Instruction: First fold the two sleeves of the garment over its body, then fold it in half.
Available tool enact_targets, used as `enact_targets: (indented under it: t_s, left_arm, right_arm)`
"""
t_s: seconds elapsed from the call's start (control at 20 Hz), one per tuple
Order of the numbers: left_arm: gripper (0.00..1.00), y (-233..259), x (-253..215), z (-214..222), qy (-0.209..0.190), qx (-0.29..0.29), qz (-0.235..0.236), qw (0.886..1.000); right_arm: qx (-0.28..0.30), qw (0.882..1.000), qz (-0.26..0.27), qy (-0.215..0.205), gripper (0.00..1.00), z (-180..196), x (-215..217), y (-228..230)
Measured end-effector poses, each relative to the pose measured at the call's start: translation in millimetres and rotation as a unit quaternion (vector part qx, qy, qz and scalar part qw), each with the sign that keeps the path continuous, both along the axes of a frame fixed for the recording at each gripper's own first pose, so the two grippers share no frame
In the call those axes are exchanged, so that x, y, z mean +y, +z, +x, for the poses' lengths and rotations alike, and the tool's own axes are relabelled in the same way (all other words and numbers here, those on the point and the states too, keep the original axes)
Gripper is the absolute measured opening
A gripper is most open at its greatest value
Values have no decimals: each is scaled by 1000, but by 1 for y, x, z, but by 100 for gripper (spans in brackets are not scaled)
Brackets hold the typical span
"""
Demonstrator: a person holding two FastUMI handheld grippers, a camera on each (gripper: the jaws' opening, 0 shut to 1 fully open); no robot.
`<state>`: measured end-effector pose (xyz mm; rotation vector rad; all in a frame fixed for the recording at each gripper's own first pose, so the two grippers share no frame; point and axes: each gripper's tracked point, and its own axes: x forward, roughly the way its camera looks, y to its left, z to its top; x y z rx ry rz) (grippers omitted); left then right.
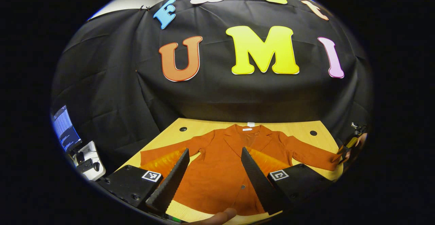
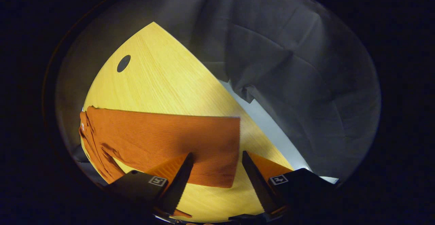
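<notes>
Left gripper [image 1: 214, 170] wide above whole jacket [image 1: 221, 170]; right gripper [image 2: 217, 175] wide over sleeve cuff [image 2: 217, 150], table [image 2: 163, 82] corner.

A wooden tabletop [image 1: 200, 127] with round holes [image 1: 183, 129] stood before black cloth; a lit monitor [image 1: 64, 128] and keyboard [image 1: 85, 165] sat leftward.

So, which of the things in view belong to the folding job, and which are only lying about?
For the job:
- orange jacket, flat on the table
- its sleeve, still spread out, by the right gripper
- left gripper, open over the jacket

Lying about:
- monitor
- keyboard
</notes>
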<state>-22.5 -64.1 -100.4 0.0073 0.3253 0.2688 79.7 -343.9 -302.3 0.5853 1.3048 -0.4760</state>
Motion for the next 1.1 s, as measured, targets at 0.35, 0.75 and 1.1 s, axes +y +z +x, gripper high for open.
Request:
enact_targets:
  t_s: [0.35,0.75,1.1]
  left_arm:
    - [99,1,5,-4,26,5,-3,1000]
    - [99,-1,-6,-7,19,4,-11,1000]
    - [99,-15,14,-1,-6,6,-22,1000]
  right_arm:
    - [14,1000,2,-12,57,7,1,-10]
    - [4,999,46,-29,7,1,7,-5]
    - [-41,999,7,-10,7,5,14,53]
